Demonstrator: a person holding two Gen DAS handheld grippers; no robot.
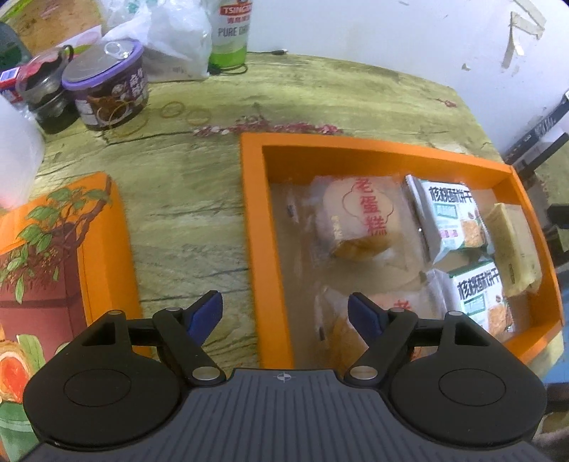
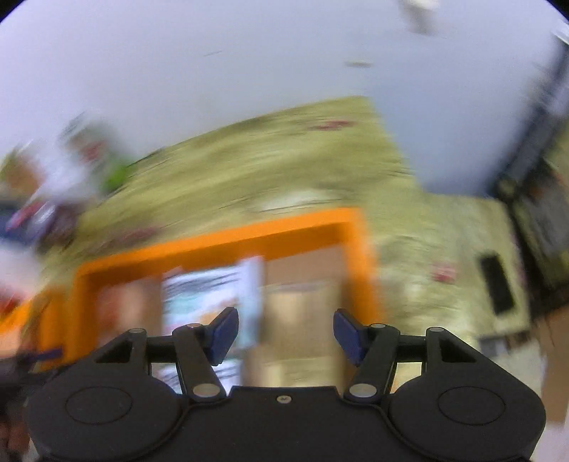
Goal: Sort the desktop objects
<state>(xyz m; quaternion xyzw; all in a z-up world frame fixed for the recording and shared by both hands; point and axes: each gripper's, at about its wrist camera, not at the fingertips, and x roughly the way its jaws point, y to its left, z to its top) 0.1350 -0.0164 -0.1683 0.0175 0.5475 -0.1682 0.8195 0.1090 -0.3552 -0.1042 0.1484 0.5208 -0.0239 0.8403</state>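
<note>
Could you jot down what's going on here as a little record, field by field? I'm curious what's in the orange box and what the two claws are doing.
Surface: green patterned table
Container: orange box, lid off
Box contents: two egg cake packs, two biscuit packs, one pale yellow packet
Beside the box: orange illustrated lid
Table's far end: purple-lidded can, rubber bands
Left claw: open, holding nothing, over the box's near left edge
Right claw: open, holding nothing, over the box; view blurred

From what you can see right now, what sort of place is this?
Probably a home dining or kitchen table. A patterned tablecloth covers it, with a purple-lidded food tub, a green-labelled bottle and loose plastic bags near a scuffed white wall. An orange gift box holds wrapped cakes and biscuit packs.
</note>
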